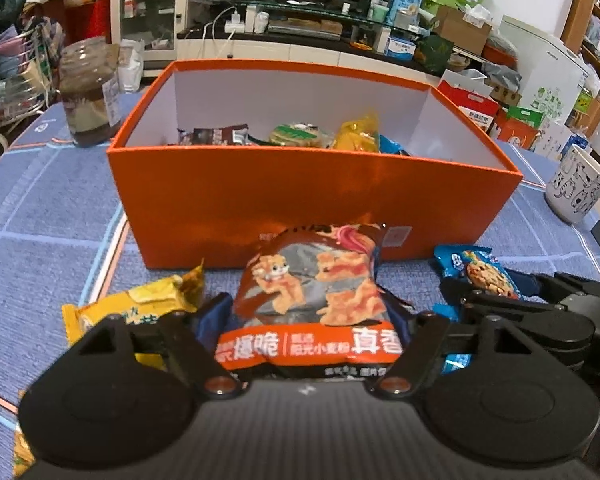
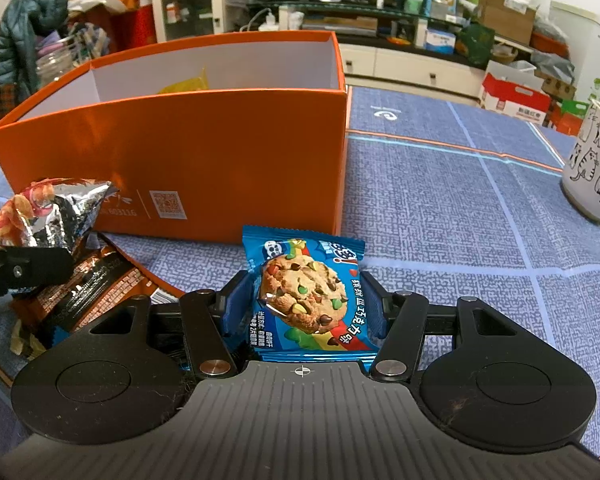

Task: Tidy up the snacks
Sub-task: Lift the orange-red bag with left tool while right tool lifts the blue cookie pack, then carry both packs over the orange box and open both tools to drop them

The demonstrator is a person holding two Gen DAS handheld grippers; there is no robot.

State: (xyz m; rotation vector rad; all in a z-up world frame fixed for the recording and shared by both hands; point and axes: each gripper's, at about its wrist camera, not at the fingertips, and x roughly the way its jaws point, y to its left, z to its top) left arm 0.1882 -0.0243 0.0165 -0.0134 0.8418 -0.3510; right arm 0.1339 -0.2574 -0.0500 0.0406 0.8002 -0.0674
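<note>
Both grippers pinch snacks just short of the orange box (image 1: 316, 200) at twelve o'clock, ready for loading: left gripper (image 1: 312, 320) clamps the crisp packet (image 1: 316, 292), right gripper (image 2: 304, 304) squeezes the cookie packet (image 2: 304, 296).

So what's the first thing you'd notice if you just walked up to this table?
The big orange box in the middle of the blue tablecloth, open on top with snack packets already inside. Right in front of it, the left gripper is shut on an orange crispy-snack bag, while the right gripper is shut on a blue chocolate-chip cookie packet. A white cup with cat drawings stands to the right.
</note>
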